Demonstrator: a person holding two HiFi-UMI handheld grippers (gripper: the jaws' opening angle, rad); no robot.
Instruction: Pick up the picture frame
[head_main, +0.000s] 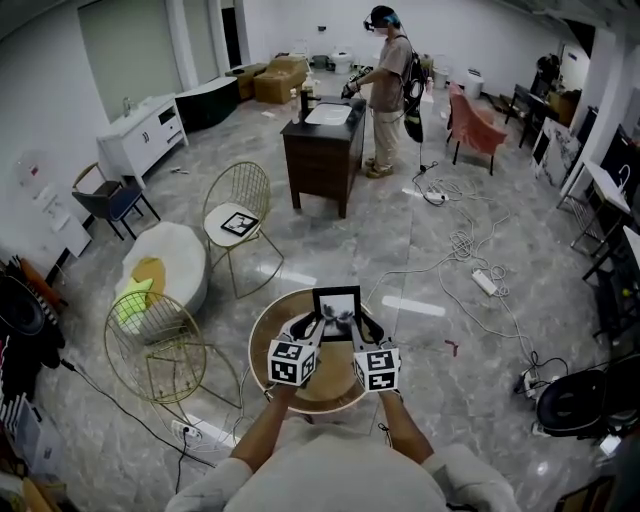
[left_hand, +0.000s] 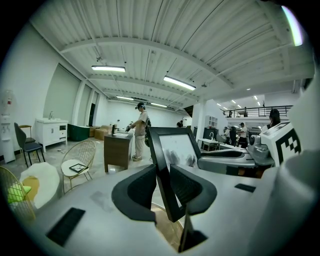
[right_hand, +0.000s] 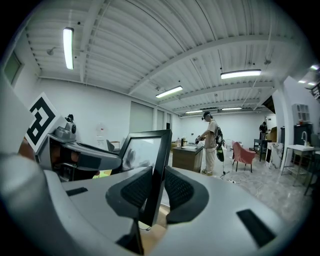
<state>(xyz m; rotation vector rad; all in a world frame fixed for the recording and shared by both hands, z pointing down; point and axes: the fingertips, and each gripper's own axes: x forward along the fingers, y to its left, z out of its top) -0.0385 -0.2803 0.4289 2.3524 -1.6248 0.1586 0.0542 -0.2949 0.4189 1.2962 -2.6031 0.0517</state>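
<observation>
The picture frame (head_main: 337, 310) is black with a pale picture and stands upright over the round wooden table (head_main: 268, 322). My left gripper (head_main: 314, 327) is shut on its left edge, and my right gripper (head_main: 360, 327) is shut on its right edge. In the left gripper view the frame (left_hand: 175, 150) runs between the dark pads (left_hand: 134, 194) of my left gripper (left_hand: 161, 189), its back strut hanging below. In the right gripper view the frame (right_hand: 145, 147) is pinched by my right gripper (right_hand: 157, 189). I cannot tell whether the frame's foot touches the table.
A gold wire chair (head_main: 240, 200) with a second small frame (head_main: 239, 223) on its seat stands beyond the table, another wire chair (head_main: 160, 345) to the left. A white pouf (head_main: 165, 265), a dark cabinet (head_main: 322, 150) with a person (head_main: 388, 90) beside it, and floor cables (head_main: 470, 250) lie around.
</observation>
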